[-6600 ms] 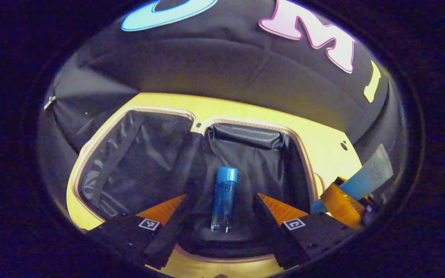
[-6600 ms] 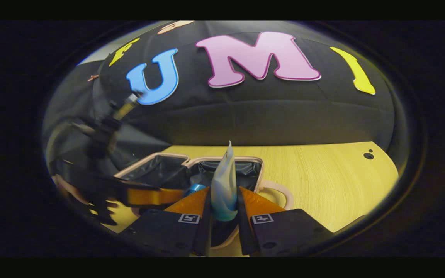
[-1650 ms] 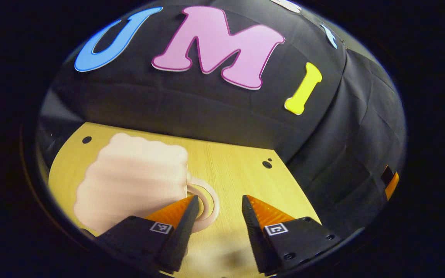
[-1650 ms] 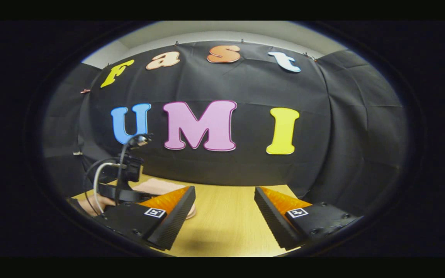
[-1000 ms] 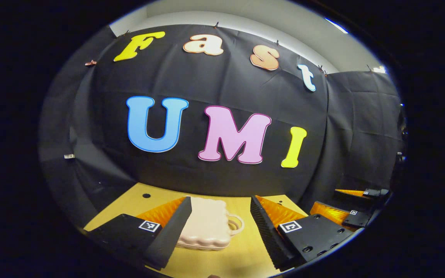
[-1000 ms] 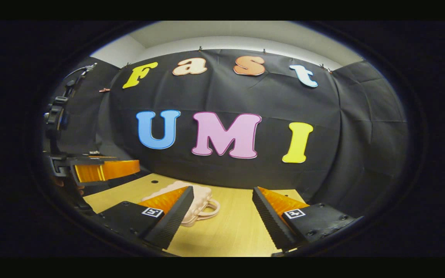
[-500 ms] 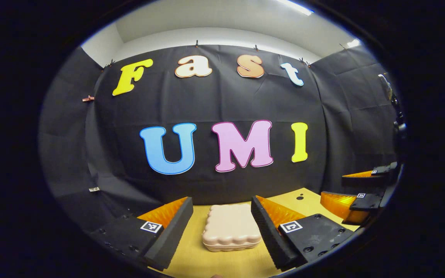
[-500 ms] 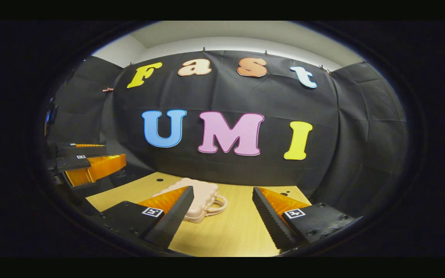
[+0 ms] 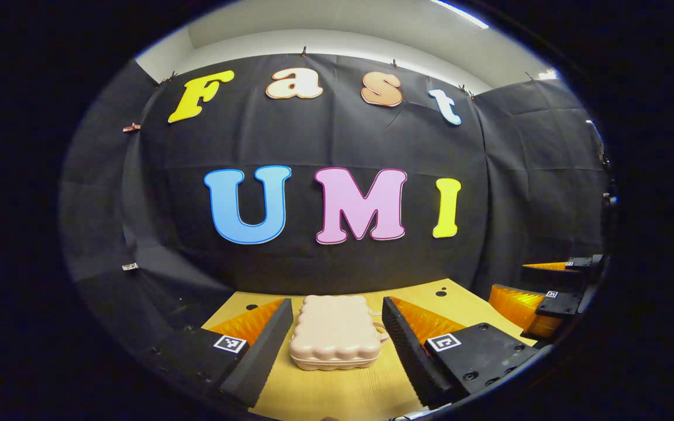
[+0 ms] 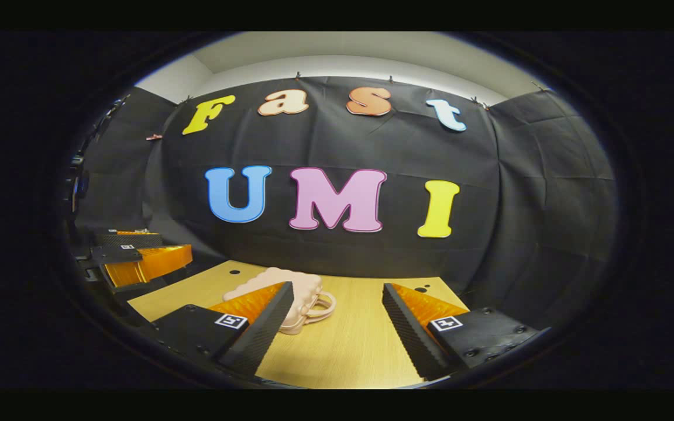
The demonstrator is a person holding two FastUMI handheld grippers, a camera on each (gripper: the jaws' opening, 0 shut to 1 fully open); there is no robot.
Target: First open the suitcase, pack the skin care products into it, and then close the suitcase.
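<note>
Left gripper (image 9: 332, 330) spread wide, empty | right gripper (image 10: 337, 318) likewise apart | suitcase (image 9: 335, 338) lay shut on counter (image 10: 348, 345) | looked done; best backed off gently, no nudging.

The suitcase (image 9: 335, 338), open 6.6 s ago with a bottle inside, is now closed on the desk (image 9: 366, 392); both grippers, then lowered over it, have been withdrawn, jaws apart.
</note>
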